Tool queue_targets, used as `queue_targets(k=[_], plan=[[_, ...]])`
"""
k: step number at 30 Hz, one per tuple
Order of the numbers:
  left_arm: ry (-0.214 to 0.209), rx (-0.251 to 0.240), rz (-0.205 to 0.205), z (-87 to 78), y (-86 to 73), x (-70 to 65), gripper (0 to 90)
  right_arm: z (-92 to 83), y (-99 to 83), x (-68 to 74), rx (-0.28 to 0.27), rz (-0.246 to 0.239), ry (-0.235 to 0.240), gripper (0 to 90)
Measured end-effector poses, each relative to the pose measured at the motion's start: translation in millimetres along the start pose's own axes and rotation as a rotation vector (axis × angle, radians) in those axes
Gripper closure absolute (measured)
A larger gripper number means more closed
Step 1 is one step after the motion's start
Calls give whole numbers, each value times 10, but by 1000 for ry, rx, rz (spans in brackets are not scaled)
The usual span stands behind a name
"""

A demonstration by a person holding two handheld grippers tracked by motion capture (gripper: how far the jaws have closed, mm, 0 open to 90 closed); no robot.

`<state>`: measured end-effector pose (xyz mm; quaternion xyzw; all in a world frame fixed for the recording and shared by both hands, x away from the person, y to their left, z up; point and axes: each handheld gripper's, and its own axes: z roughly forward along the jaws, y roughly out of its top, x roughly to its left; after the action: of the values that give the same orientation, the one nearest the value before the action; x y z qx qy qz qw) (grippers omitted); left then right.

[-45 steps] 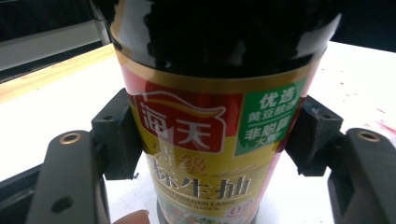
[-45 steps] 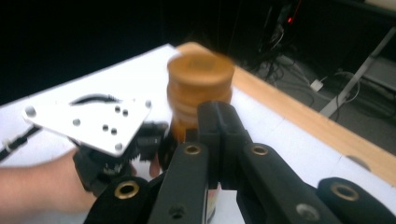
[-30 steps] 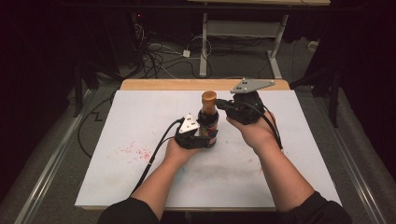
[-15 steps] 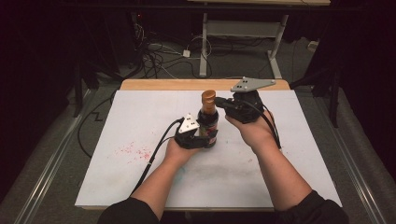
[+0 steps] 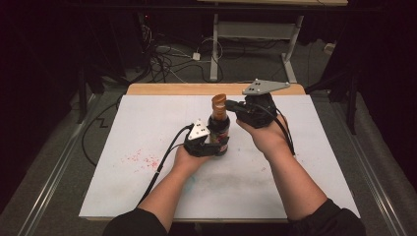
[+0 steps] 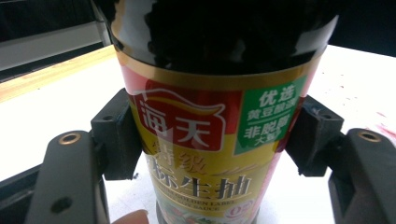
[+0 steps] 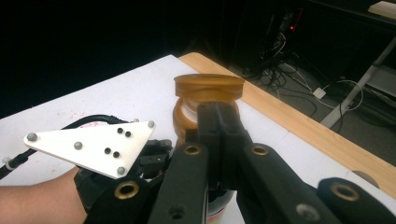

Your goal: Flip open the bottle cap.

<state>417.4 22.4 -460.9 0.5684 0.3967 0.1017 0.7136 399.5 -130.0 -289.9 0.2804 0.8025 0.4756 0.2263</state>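
Bottle (image 5: 219,129) of dark sauce stands upright near the middle of the frame in the high view, on the white worktop (image 5: 123,191). Its glass is dark and shiny. It has a brown see-through cap (image 7: 208,87) on top, with a ring of the same brown just under it. In the left gripper view a big label (image 6: 205,154) wraps round the bottle. The label is gold and red, with a green patch at the upper right and white and dark Chinese writing on it.

The left claw (image 5: 212,146) grips the bottle low down, with one black pad pressed on each side of the label. The right claw (image 5: 229,104) comes in from the right of the frame. Its two jaws are closed tight together, and their tips sit right at the ring below the cap. I cannot tell if they touch it.

Some red specks (image 5: 142,158) mark the worktop to the left of the bottle.
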Motion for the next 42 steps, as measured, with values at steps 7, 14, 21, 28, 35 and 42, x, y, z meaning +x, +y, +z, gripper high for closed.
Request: queue_targets(k=[7,14,21,28,35,42], plan=[[3,2,2,-1,1,-4,291,6,37,9,-3,-6,-1,900],[4,2,-4,-1,7,5,291,26,56,9,-5,-6,1,900],[6,1,-4,-2,6,3,291,26,91,10,-9,-10,1,900],[5,2,-3,-3,7,2,290,60,133,17,-15,-21,4,900],[4,2,1,-4,0,-5,290,96,186,19,-23,-23,10,900],[6,0,-2,-2,0,-9,290,193,228,28,-21,-22,18,900]])
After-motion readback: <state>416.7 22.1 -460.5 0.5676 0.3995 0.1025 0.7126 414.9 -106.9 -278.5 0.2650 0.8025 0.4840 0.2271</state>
